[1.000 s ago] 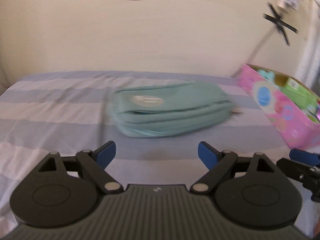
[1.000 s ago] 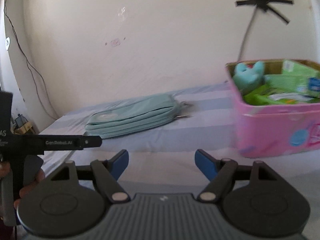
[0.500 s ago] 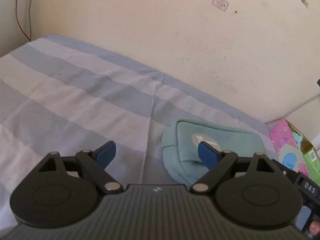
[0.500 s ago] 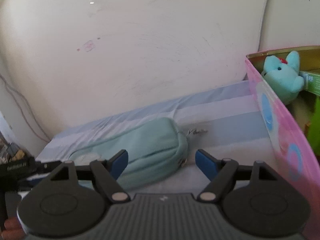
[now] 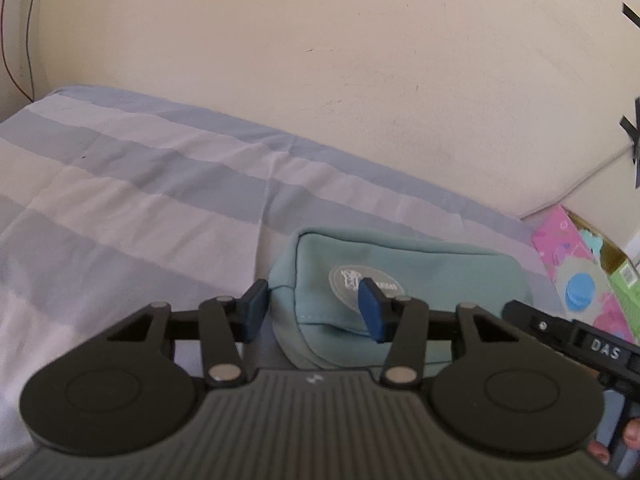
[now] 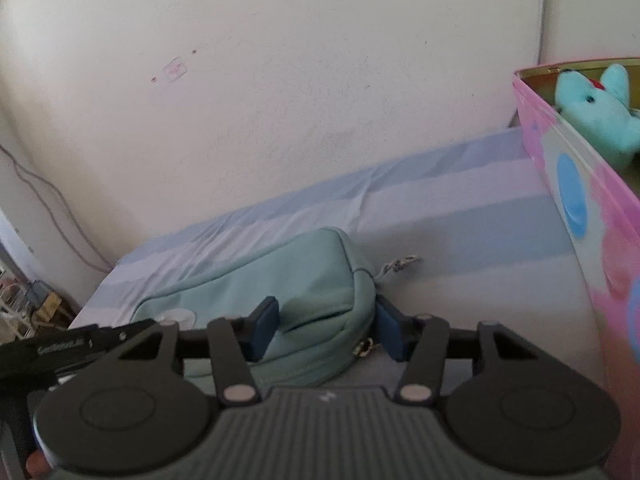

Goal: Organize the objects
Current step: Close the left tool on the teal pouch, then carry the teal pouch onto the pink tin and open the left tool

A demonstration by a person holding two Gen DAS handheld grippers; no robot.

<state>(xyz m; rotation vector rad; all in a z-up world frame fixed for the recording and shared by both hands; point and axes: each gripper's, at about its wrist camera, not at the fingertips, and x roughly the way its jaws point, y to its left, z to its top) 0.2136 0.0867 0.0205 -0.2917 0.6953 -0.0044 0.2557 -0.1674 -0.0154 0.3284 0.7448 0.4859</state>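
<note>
A teal zippered pouch (image 5: pixel 420 280) lies on the striped bed sheet. My left gripper (image 5: pixel 314 312) straddles its left end, blue pads pressing into the fabric on both sides. In the right wrist view the pouch (image 6: pixel 272 292) shows from its other end, and my right gripper (image 6: pixel 326 330) is closed on that end, pads denting the fabric near the zipper pull (image 6: pixel 400 265). A pink patterned box (image 6: pixel 592 248) stands to the right, with a teal plush toy (image 6: pixel 600 108) inside. The box also shows in the left wrist view (image 5: pixel 580 276).
The bed sheet (image 5: pixel 120 200) stretches left of the pouch, against a cream wall (image 5: pixel 280 60). Green packets (image 5: pixel 624 280) sit in the box. The other gripper's black body (image 5: pixel 580 340) reaches in at right. Clutter (image 6: pixel 32 300) lies beyond the bed's left edge.
Both grippers moved down onto the pouch and closed from wide open onto its two ends. The pouch has not visibly left the sheet.
</note>
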